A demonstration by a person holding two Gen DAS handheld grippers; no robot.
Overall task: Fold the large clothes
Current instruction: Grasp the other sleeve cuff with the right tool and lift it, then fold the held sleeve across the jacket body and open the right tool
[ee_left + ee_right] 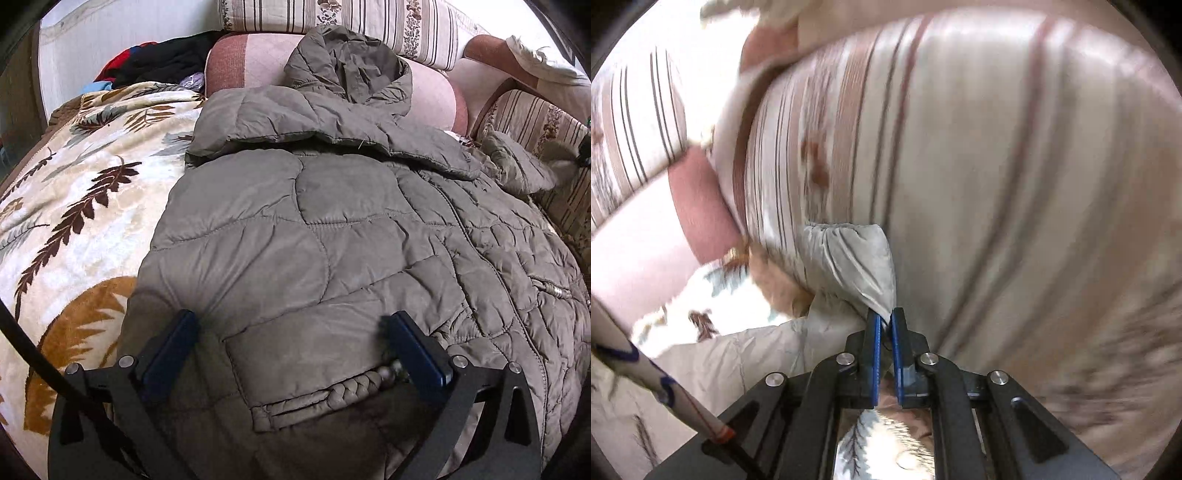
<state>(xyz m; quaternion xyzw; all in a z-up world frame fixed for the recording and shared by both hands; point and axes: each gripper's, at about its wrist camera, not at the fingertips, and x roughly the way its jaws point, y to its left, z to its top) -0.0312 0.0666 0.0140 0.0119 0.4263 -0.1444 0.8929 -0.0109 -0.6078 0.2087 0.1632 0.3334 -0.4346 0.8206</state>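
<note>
We see the quilted jacket [332,229] spread across the centre of the left wrist view, hood toward the top, lying on a leaf-patterned blanket [74,206]. Our left gripper [295,328] hovers over its pocket at the bottom of the frame, jaws wide open, holding nothing. In the right wrist view, our right gripper [884,319] has its jaws clamped on the jacket cuff [857,258] at lower centre, against a striped cushion [997,166].

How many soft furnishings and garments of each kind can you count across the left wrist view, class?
Grey-green quilted hooded jacket: 1
Cream fleece blanket with brown leaf print: 1
Striped floral cushions: 2
Pink bolster pillow: 1
Heap of dark and red clothes: 1
Total: 6
</note>
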